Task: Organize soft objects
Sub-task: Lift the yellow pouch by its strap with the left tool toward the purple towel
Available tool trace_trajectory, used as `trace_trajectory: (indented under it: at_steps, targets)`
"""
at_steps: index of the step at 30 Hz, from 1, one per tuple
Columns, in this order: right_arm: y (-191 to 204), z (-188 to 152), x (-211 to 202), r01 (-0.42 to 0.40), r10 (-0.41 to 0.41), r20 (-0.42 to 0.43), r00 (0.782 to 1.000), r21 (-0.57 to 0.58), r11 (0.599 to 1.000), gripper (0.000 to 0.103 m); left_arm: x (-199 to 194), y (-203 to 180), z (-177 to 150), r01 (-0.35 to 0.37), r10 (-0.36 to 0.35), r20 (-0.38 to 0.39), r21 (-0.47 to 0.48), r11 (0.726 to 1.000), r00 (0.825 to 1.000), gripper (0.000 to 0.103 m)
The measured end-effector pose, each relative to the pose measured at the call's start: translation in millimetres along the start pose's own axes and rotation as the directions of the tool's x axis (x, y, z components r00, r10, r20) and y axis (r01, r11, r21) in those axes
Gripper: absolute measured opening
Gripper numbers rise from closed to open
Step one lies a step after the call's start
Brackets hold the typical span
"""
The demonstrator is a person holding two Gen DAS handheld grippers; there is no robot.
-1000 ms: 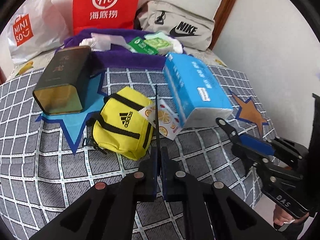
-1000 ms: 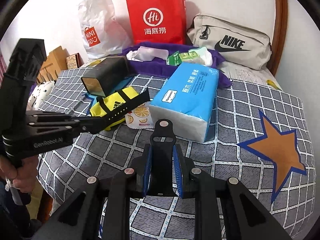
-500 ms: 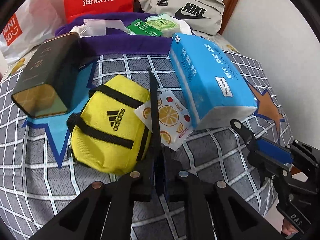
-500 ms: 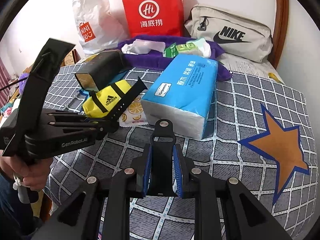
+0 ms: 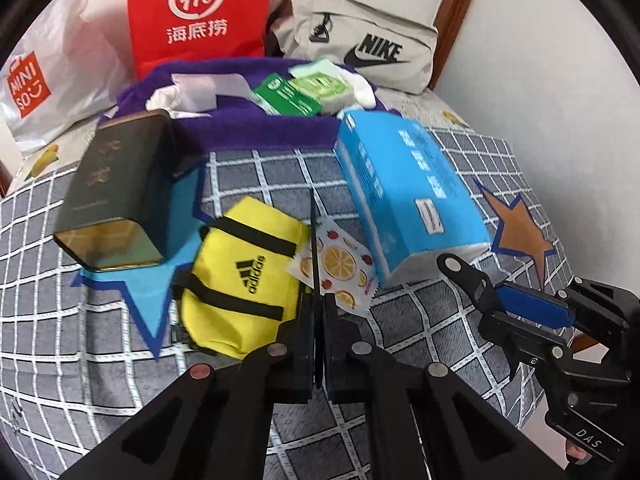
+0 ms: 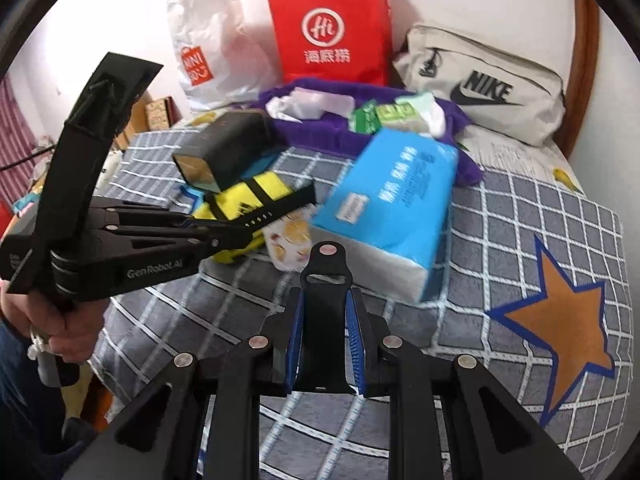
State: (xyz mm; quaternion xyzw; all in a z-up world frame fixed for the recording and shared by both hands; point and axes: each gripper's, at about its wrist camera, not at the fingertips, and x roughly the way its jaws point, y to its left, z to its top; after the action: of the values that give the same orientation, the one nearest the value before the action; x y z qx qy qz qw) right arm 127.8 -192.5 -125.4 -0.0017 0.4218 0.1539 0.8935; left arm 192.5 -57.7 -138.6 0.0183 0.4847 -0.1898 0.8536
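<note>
My left gripper (image 5: 318, 312) is clamped shut on a thin black strap (image 5: 314, 240) that runs edge-on from between the pads, out over the gap between the yellow Adidas pouch (image 5: 240, 280) and the small orange-print packet (image 5: 340, 268). My right gripper (image 6: 326, 320) is closed on the wider black buckle end (image 6: 326, 268) of a strap, its blue pads (image 6: 354, 320) pressing both sides, held above the checked bedspread (image 6: 520, 240). Seen from my right side, the strap in the left gripper crosses in front of the yellow pouch. Just beyond lies the blue tissue pack (image 6: 392, 204), touching the packet; a dark tin (image 5: 116, 196) sits beside the pouch. Farther back, a purple cloth (image 5: 260, 128) carries green wipes packets (image 5: 304, 92), with a red paper bag (image 5: 196, 12), a white Miniso bag (image 5: 44, 76) and a grey Nike bag (image 5: 360, 48) against the wall.
</note>
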Motion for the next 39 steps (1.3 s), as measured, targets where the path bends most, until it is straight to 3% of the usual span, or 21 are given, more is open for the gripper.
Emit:
trace_trajectory:
  at_steps: [7,15,19,20,31,33,39]
  targets:
    - [7.7,21.6,-4.7,0.001,0.0,0.035,0.999,-0.023,1.0,0.022,-19.3,11.6,5.9,0.011,-0.011,0.039,-0.014,1.0,0.999,0.004]
    - [6.1,22.9,0.6,0.007,-0.007,0.015,1.0,-0.026,1.0,0.022,2.7,1.8,7.4,0.004,-0.004,0.001,0.019,1.0,1.0,0.005]
    - [-1.9,18.4,1.0,0.019,-0.019,0.007,1.0,-0.012,1.0,0.022,20.8,-8.0,4.8,0.012,-0.01,-0.039,0.039,0.999,0.999,0.024]
    - [-4.9,17.3,1.7,0.022,-0.022,0.004,1.0,-0.002,1.0,0.022,24.2,-8.4,4.9,0.009,-0.007,-0.046,0.04,0.999,0.999,0.024]
    - [-21.2,9.4,6.8,0.021,-0.02,-0.009,1.0,0.04,0.999,0.022,49.4,-20.9,9.0,-0.064,0.073,-0.079,0.103,0.993,0.994,0.026]
    - [-22.4,9.5,7.9,0.019,-0.018,-0.009,1.0,0.044,0.999,0.022,49.8,-22.3,9.7,-0.075,0.084,-0.077,0.116,0.99,0.993,0.023]
    - [-25.0,11.6,3.9,0.022,-0.022,0.005,1.0,0.048,0.999,0.022,42.4,-13.0,11.0,-0.036,0.043,-0.08,0.086,0.996,0.996,0.019]
